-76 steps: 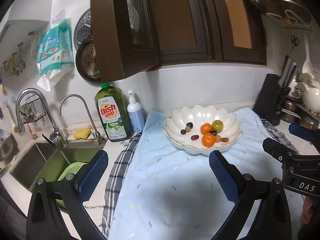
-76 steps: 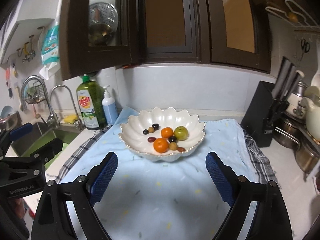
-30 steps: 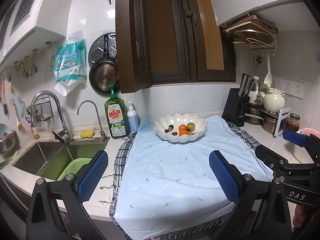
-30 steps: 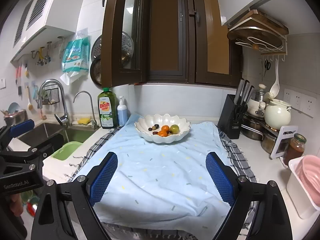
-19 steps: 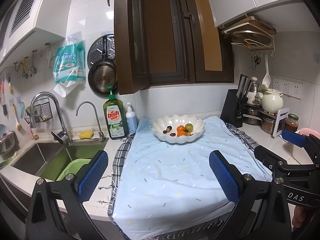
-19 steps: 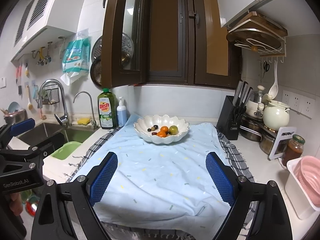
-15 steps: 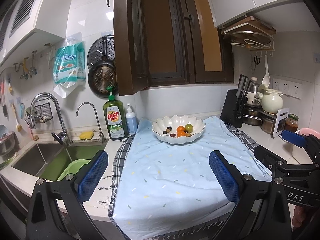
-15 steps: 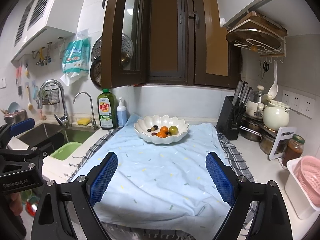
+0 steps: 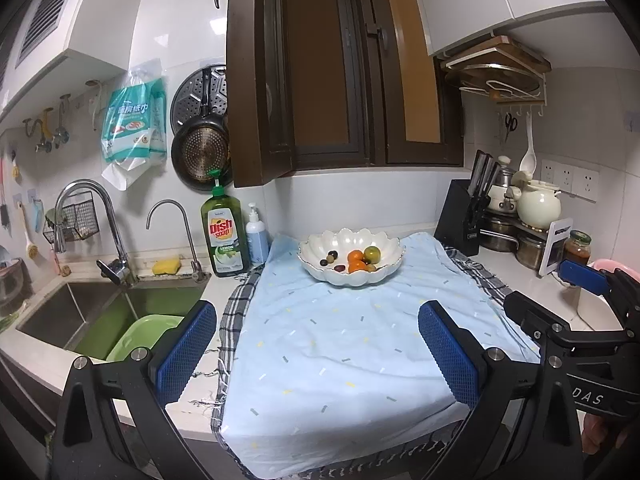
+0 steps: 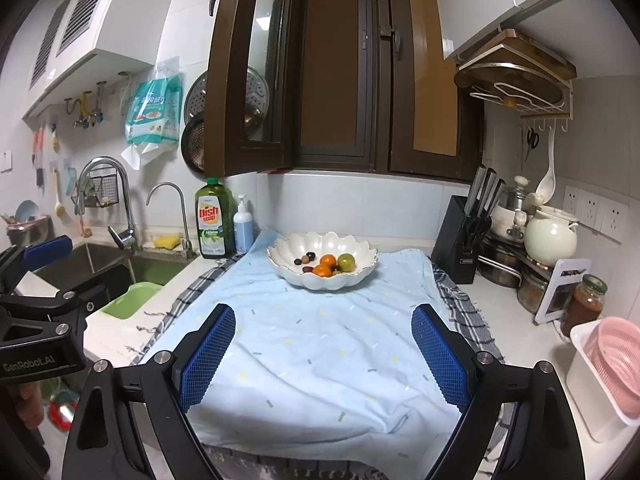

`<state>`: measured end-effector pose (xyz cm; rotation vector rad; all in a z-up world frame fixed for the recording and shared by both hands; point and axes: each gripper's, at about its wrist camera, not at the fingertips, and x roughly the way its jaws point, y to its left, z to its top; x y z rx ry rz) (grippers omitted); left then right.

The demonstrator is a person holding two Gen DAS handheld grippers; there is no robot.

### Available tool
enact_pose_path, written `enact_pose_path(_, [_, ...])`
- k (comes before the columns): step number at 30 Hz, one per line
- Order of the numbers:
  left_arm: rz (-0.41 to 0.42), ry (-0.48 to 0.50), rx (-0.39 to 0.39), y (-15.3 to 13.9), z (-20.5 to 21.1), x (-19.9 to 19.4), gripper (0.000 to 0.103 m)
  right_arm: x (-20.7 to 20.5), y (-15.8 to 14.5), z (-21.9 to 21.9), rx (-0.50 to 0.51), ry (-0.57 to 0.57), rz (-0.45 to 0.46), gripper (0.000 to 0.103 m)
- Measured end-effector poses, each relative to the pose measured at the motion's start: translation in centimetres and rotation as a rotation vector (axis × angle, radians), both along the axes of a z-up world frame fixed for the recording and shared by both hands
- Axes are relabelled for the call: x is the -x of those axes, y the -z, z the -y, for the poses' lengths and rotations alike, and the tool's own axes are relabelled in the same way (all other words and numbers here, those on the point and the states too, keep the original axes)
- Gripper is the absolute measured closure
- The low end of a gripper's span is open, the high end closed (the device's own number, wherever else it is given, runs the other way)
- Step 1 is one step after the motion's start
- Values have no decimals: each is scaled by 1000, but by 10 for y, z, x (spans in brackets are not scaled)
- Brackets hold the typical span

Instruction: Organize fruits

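A white scalloped bowl (image 9: 384, 276) stands at the back of a light blue cloth (image 9: 340, 344) on the counter. It holds two oranges (image 9: 355, 257), a green apple (image 9: 372, 254) and several small dark and red fruits (image 9: 331, 257). The bowl (image 10: 352, 278) with the oranges (image 10: 328, 260) and the apple (image 10: 346, 262) also shows in the right wrist view. My left gripper (image 9: 318, 350) is open and empty, held back over the cloth's front edge. My right gripper (image 10: 322, 354) is open and empty, also far in front of the bowl.
A sink (image 9: 80, 320) with a green basin (image 9: 140, 336) lies left. A dish soap bottle (image 9: 224, 236) and pump bottle (image 9: 257, 236) stand behind it. A knife block (image 10: 464, 236), pots, kettle (image 10: 550, 236), jar (image 10: 584, 304) and pink colander (image 10: 616, 364) crowd the right. An open cabinet door (image 10: 240, 92) hangs above.
Both grippers have pulled well back from the bowl since 2.5 s ago, so it looks small and far; in the last half second the view has barely shifted. Both stay open.
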<state>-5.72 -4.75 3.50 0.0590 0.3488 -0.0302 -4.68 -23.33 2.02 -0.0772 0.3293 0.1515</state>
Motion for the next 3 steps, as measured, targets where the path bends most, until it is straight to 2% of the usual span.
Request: enact_pose_path(3, [-6,3,0,0,-1,-1,0,-1,0,-1,5,-2,1,12])
